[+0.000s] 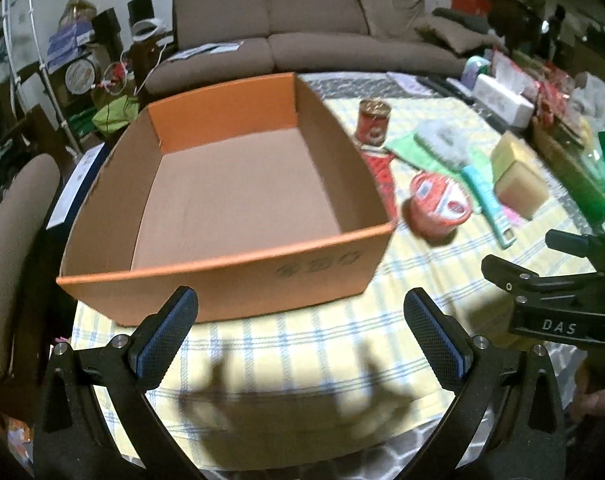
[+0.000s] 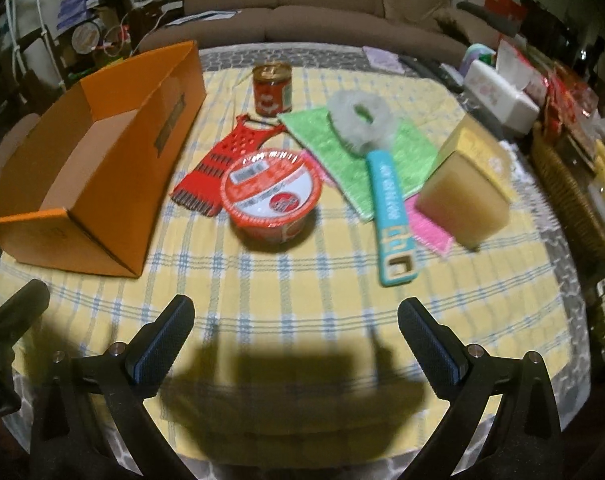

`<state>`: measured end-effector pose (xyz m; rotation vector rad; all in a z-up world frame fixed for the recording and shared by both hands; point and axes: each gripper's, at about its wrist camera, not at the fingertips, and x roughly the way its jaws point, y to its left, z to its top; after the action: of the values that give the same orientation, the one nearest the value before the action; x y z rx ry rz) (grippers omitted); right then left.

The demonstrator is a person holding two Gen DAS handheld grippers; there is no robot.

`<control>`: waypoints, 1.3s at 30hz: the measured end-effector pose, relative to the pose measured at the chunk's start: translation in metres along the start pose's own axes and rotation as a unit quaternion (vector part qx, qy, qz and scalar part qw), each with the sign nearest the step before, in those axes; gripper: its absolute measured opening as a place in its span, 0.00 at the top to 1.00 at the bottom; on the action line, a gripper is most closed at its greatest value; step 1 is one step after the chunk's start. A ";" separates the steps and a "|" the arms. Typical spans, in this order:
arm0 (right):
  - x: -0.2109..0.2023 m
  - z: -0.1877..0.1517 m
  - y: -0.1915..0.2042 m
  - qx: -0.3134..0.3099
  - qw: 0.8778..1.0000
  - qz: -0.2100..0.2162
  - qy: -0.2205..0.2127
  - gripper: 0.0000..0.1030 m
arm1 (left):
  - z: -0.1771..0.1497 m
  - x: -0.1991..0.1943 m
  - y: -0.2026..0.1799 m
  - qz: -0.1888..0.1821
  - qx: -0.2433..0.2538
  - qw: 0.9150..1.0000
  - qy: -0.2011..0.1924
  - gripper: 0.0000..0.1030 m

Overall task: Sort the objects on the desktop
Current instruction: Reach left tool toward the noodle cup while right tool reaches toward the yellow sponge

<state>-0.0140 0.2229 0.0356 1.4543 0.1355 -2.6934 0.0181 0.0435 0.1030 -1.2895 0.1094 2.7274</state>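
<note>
An empty orange cardboard box (image 1: 222,264) (image 2: 102,208) stands on the checked tablecloth at the left. Right of it lie a red instant-noodle bowl (image 2: 272,196) (image 1: 438,204), a red grater (image 2: 222,164), a red can (image 2: 272,88) (image 1: 373,120), a green cloth (image 2: 342,148), a brush with a teal handle (image 2: 390,208) (image 1: 488,200) and a yellow soap block (image 2: 464,196) (image 1: 520,184). My left gripper (image 1: 300,304) is open and empty just before the box's near wall. My right gripper (image 2: 296,312) is open and empty, short of the noodle bowl.
A brown sofa (image 1: 322,20) stands behind the table. A white tissue box (image 2: 502,96) and a wicker basket (image 2: 574,200) crowd the table's right edge. A chair (image 1: 10,248) is at the left. Shelves with clutter stand at the back left.
</note>
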 end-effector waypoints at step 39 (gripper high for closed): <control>0.055 0.081 -0.204 0.234 0.972 0.011 0.005 0.00 | 0.061 0.127 -0.153 -0.003 0.148 0.989 0.003 0.00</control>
<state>-0.1337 0.4144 0.0426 1.5568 -0.5494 -2.8225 -0.0871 0.2125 0.0417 -1.2098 0.4889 2.5772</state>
